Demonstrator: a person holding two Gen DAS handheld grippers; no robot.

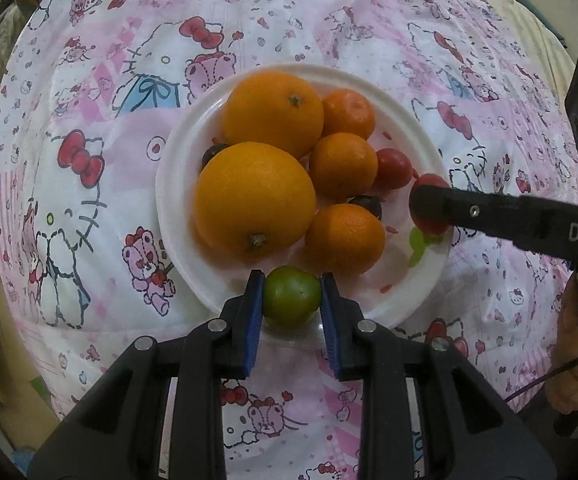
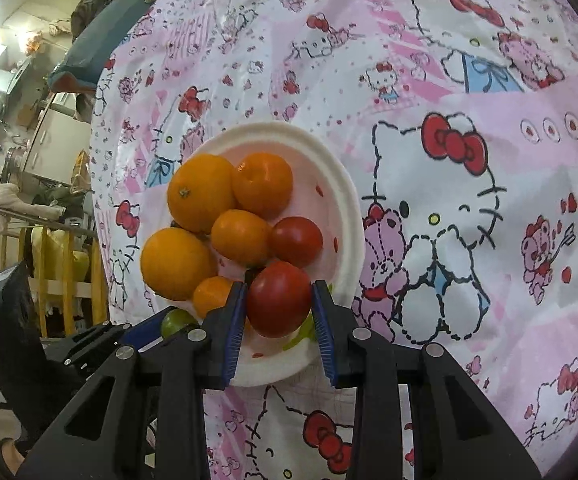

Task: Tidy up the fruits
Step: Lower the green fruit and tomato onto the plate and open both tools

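Left hand-held gripper [image 1: 292, 300] pinching small round green fruit [image 1: 292, 295] at white foam plate [image 1: 177, 216] near rim — right hand-held gripper [image 2: 279, 304] w/ round red tomato [image 2: 279, 298] clamped, right beside it.

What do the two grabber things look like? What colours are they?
Both are black plastic. The left gripper and right gripper have ribbed blue pads and round silver bolts. White letters "DAS" mark the right one's side, near a thin dark cable.
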